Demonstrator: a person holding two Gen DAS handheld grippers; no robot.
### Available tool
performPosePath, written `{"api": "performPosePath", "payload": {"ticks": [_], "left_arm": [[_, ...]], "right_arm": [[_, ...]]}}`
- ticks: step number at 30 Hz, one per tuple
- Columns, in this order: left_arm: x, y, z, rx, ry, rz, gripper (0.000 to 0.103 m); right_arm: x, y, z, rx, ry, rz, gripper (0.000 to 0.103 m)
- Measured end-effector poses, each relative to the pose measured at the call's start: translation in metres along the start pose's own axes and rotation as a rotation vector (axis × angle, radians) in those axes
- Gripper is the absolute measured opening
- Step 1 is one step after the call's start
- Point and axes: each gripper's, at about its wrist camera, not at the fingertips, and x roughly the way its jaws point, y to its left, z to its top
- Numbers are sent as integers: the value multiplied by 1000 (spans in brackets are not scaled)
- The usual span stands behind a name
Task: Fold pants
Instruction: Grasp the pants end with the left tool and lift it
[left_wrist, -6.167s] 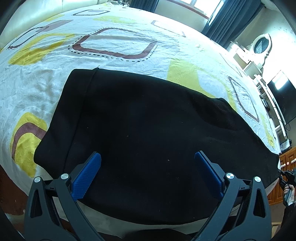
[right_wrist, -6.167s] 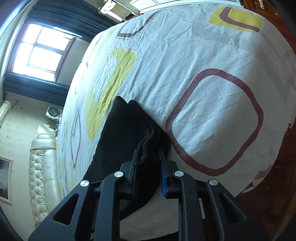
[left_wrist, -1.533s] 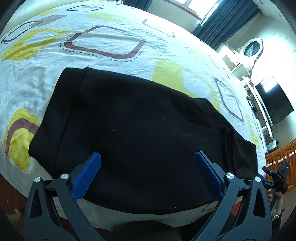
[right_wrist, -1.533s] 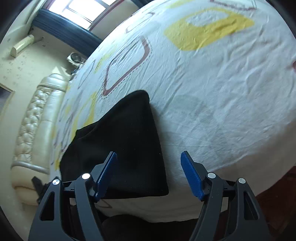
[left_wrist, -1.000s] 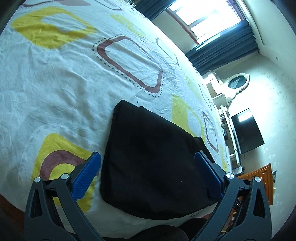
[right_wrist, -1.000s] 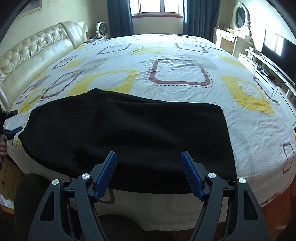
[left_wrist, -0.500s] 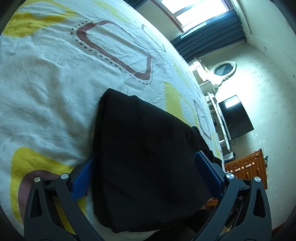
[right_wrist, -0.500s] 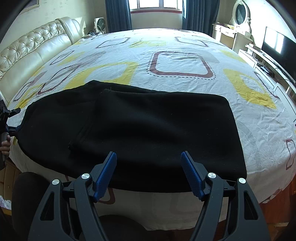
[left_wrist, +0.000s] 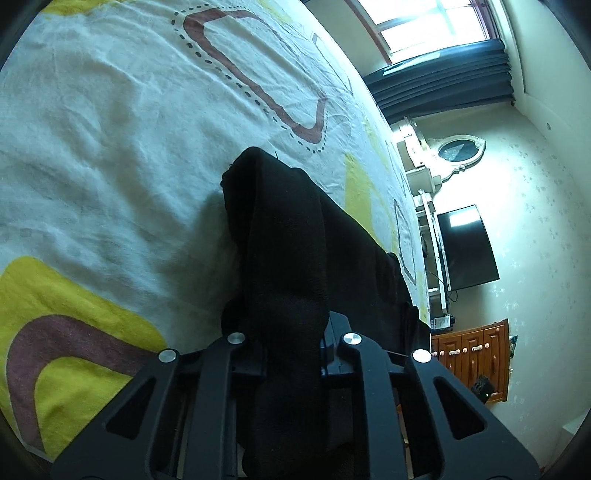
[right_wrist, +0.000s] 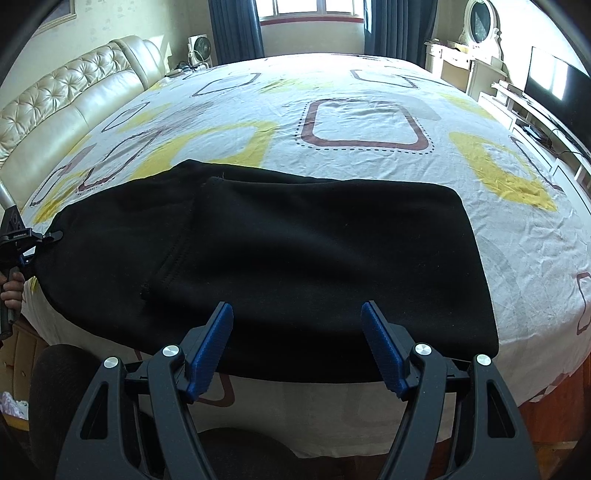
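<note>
One pair of black pants (right_wrist: 295, 254) lies across the near edge of the bed (right_wrist: 362, 122), folded lengthwise into a wide dark band. The left gripper (left_wrist: 291, 343) has just been closing, and its jaws now pinch a bunched end of the pants between them; the cloth rises in a ridge out of the jaws and runs away over the bed. In the right wrist view that same gripper shows small at the pants' left end, with a hand (right_wrist: 11, 291) on its grip. The right gripper (right_wrist: 297, 343) hovers over the pants' near edge with its two blue pads (right_wrist: 212, 347) spread wide, cloth below them but nothing pinched. The fabric is plain, matte and thick, with a seam or hem showing left of the middle.
</note>
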Motion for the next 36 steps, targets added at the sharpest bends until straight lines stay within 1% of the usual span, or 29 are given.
{"api": "performPosePath", "payload": {"ticks": [4, 7, 9, 11, 14, 16, 21, 23, 24, 25, 28, 31, 36], "left_arm": [[-7, -17, 2, -15, -12, 20, 12], [-18, -44, 2, 4, -46, -10, 11], [-23, -72, 1, 55, -55, -18, 11], [-24, -106, -1, 131, -56, -11, 11], [-15, -166, -12, 262, -36, -1, 11], [-2, -202, -22, 317, -15, -8, 11], [49, -281, -46, 411, 56, -31, 11], [75, -306, -57, 450, 85, -16, 11], [90, -319, -64, 477, 95, 5, 11], [106, -329, -72, 503, 106, 26, 8], [153, -347, -91, 528, 157, 64, 8], [198, -358, -117, 577, 189, 118, 8], [261, -360, -150, 567, 277, 167, 9]], "right_arm": [[-3, -1, 0, 8, -6, 9, 71], [-8, -1, 1, 11, -18, 14, 71], [-8, -1, 1, 7, -18, 14, 71], [-10, -1, 1, 9, -18, 21, 71], [-16, -5, 3, 21, -29, 44, 71], [-22, -8, 4, 29, -42, 52, 71], [-31, -23, 7, 80, -49, 85, 71], [-34, -31, 7, 102, -55, 92, 71], [-35, -36, 7, 115, -56, 99, 71], [-36, -41, 7, 128, -56, 106, 71], [-39, -55, 6, 168, -62, 121, 71], [-41, -68, 4, 204, -66, 129, 71], [-41, -93, 0, 282, -70, 144, 71]]}}
